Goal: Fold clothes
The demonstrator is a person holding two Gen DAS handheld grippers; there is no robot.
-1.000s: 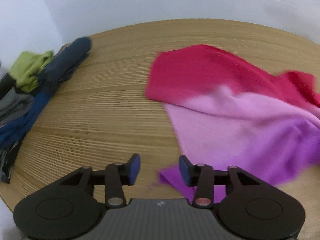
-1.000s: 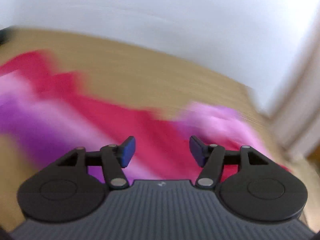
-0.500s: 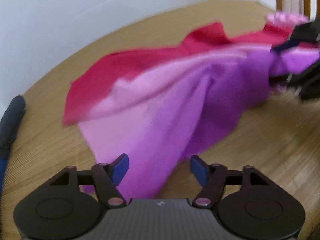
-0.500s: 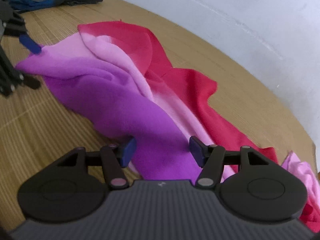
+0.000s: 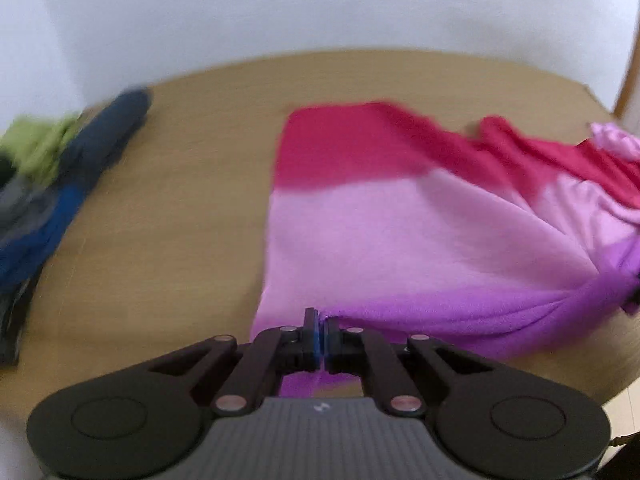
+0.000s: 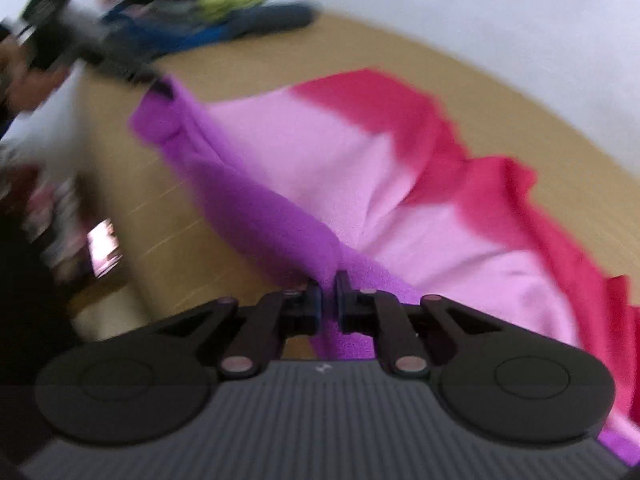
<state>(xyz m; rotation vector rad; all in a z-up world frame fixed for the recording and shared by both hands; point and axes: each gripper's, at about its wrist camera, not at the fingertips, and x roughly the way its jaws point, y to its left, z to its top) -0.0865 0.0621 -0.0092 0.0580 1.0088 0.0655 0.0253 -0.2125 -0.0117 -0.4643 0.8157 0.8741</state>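
A garment banded red, pink and purple (image 5: 400,220) lies spread on the wooden table (image 5: 180,200). My left gripper (image 5: 320,332) is shut on the garment's purple edge at its near left corner. My right gripper (image 6: 329,296) is shut on the same purple edge (image 6: 260,208) further right. In the right wrist view the left gripper (image 6: 120,68) shows at the far end of the purple edge, which runs stretched between the two. The red band lies farthest from both grippers.
A pile of other clothes, green, dark blue and grey (image 5: 52,168), lies at the table's left, also in the right wrist view (image 6: 208,12). A white wall (image 5: 320,8) stands behind the table. The table's near edge and floor (image 6: 100,300) show left of my right gripper.
Both grippers were open above the garment; now both are shut on its purple edge. The cloth is pulled flatter and spread out between them.
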